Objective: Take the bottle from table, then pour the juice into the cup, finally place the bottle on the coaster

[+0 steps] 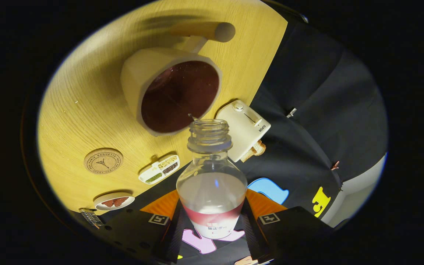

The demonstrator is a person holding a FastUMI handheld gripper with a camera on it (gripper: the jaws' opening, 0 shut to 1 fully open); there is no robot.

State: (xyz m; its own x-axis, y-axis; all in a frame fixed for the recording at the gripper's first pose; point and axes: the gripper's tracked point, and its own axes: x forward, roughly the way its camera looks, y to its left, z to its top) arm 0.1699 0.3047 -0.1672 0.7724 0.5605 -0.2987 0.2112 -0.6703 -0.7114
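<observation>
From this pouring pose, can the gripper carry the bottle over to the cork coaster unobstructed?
Probably yes. The gripper is shut on the bottle, tipped at the cup. The coaster lies bare on the table, apart from the cup and the small divided dish.

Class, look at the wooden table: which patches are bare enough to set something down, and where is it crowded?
Bare wood lies between the cup and the cork coaster, and beyond the cup's far side. The table edge is crowded: toaster, divided dish, butterfly plate. The tool is shut on the bottle.
</observation>
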